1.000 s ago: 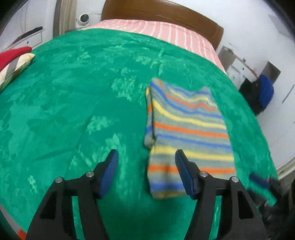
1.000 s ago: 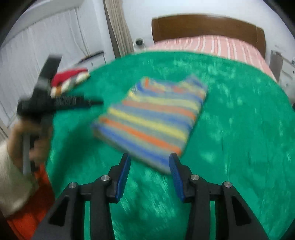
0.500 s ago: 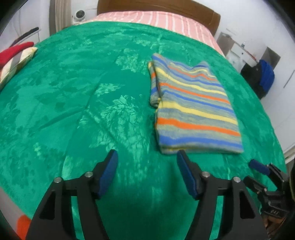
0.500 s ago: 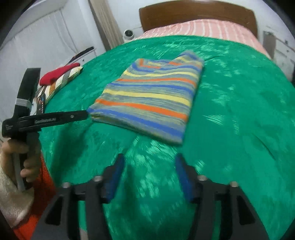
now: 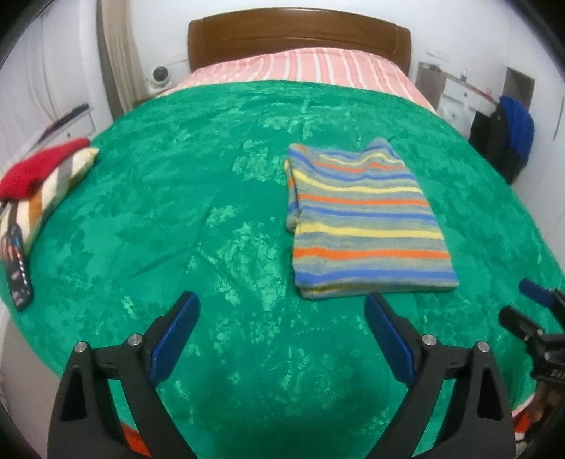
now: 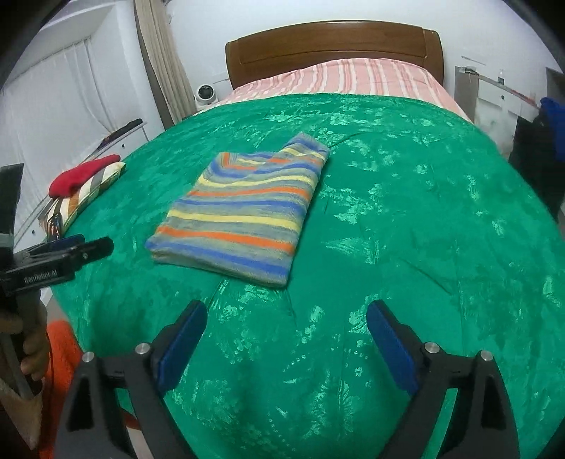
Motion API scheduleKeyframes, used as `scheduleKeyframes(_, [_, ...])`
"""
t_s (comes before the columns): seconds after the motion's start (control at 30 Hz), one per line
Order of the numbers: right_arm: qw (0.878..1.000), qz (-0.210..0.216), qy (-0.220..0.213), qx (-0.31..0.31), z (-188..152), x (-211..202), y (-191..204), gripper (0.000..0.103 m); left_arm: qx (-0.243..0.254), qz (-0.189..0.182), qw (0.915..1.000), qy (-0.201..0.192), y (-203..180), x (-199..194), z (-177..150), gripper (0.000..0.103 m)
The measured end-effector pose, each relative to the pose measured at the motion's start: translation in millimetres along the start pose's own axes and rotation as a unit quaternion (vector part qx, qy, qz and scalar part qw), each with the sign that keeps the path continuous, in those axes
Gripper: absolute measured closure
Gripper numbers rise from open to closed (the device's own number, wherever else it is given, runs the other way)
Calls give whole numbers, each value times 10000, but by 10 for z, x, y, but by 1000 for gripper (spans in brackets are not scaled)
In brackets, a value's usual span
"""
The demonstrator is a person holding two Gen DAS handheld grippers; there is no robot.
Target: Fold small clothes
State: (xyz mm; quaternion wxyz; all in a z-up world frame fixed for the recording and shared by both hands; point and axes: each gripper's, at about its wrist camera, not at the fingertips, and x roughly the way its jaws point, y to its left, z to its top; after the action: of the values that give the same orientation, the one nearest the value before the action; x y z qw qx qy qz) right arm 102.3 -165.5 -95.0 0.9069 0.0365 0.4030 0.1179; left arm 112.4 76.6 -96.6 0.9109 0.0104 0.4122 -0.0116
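A striped garment (image 5: 363, 226), grey with blue, yellow and orange bands, lies folded into a flat rectangle on the green bedspread (image 5: 176, 229). It also shows in the right wrist view (image 6: 243, 215). My left gripper (image 5: 282, 310) is open and empty, held back from the garment's near edge. My right gripper (image 6: 286, 317) is open and empty, also short of the garment. The right gripper's tips show at the right edge of the left wrist view (image 5: 529, 310). The left gripper shows at the left edge of the right wrist view (image 6: 67, 254).
A pile of folded clothes with a red piece on top (image 5: 42, 173) lies at the bed's left edge, also in the right wrist view (image 6: 84, 180). A pink striped sheet (image 5: 300, 67) and a wooden headboard (image 5: 300, 31) are at the far end. Dark bags (image 5: 508, 141) hang at right.
Both grippers have pulled back from the folded garment toward the near edge of the bed and opened wider. The garment lies still.
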Motion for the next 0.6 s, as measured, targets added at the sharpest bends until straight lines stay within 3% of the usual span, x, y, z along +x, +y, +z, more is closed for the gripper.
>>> scheduleKeyframes(0.37, [9997, -77, 123, 174, -36, 105, -141, 12, 343, 68, 9994, 24, -80, 121, 72, 8])
scheduleKeyframes(0.47, [9994, 42, 224, 261, -24, 189, -212, 12, 200, -274, 9994, 24, 93, 230, 252, 8])
scheduleKeyframes(0.6, [9980, 254, 160, 553, 207, 309, -390, 12, -248, -1259, 9913, 282, 378, 645, 699, 4])
